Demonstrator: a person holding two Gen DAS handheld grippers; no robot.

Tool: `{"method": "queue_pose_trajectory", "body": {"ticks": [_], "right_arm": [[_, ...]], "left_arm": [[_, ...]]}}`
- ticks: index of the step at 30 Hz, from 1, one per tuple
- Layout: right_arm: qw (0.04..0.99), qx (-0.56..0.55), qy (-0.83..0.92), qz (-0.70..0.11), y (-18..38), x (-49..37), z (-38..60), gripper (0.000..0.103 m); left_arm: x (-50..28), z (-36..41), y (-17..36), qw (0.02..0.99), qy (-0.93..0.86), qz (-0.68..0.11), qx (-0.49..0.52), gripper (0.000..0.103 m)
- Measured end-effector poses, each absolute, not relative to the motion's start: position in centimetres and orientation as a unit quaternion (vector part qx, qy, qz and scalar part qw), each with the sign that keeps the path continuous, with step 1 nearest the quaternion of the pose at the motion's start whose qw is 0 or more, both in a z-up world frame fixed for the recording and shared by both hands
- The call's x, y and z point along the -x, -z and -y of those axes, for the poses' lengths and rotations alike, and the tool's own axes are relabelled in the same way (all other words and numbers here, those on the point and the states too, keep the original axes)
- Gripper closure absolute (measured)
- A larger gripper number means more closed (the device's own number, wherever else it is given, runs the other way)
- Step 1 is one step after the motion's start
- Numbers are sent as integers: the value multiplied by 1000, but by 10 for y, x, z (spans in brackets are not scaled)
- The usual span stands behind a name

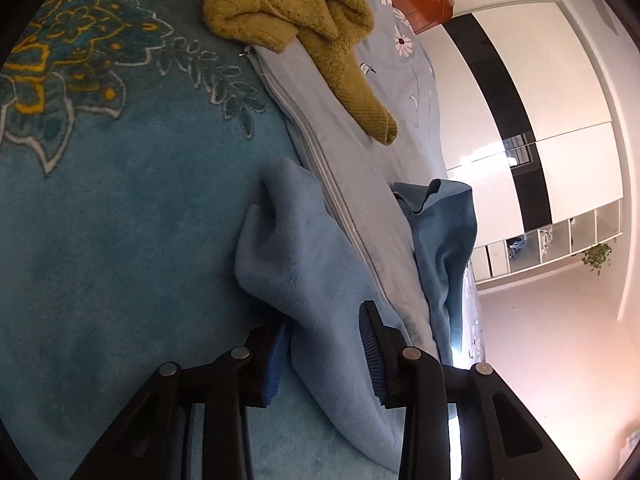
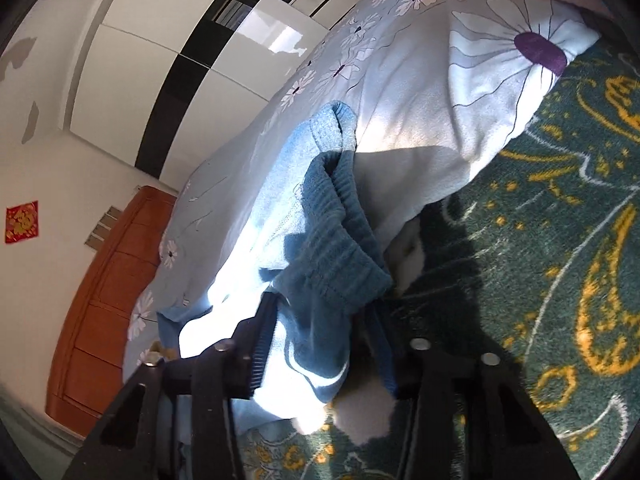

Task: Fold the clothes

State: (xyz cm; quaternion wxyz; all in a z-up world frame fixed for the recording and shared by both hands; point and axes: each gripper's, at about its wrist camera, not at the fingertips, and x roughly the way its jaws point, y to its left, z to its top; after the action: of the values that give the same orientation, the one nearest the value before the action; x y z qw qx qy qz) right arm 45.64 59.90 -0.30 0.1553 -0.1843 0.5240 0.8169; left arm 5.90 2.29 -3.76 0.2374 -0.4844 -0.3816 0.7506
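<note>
While both grippers' fingers clamp the blue garment [image 1: 320, 280], left gripper [image 1: 324, 356] and right gripper [image 2: 320, 344] lift opposite ends to spread it for folding.

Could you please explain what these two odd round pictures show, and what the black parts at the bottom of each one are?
No robot arm is involved: a person holds a two-finger gripper in each hand, and a fisheye camera on each looks forward along its fingers. That is why both pictures look round and tilted.

The left wrist view shows the left gripper, its jaws set around a fold of a light blue fleece garment. Beyond it a mustard knitted sweater lies on a pale floral duvet, beside a teal patterned blanket.

The right wrist view shows the right gripper with its jaws around a blue garment with a ribbed cuff, lying against the same duvet. Whether either gripper pinches tightly I cannot tell. A white wardrobe stands behind.
</note>
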Motion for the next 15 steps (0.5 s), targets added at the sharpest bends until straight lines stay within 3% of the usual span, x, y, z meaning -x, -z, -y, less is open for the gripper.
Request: {"method": "queue_pose_trajectory", "body": {"ticks": [1,2,7,11,15], "right_arm": [[153,183,-814,-530,3,-457,-599,93],[151,182,-811,-535,2,-457,-600,95],[159,157,-847,-483,-47,-472,-586,99],[152,143,-874,-438,-89,-502,-561,99],[158,176,-872,-429,-85,-536,-548,99]], "left_arm": [[-58,-23,36,230,-754,381,483,89],[-56,-24,34,222,-758,380,483,99],[-71,-11,-4,234,-772,384,449,99],[-102,6,-43,263,-802,345,411,99],[-120,22,-31,262,-810,305,427,99]]}}
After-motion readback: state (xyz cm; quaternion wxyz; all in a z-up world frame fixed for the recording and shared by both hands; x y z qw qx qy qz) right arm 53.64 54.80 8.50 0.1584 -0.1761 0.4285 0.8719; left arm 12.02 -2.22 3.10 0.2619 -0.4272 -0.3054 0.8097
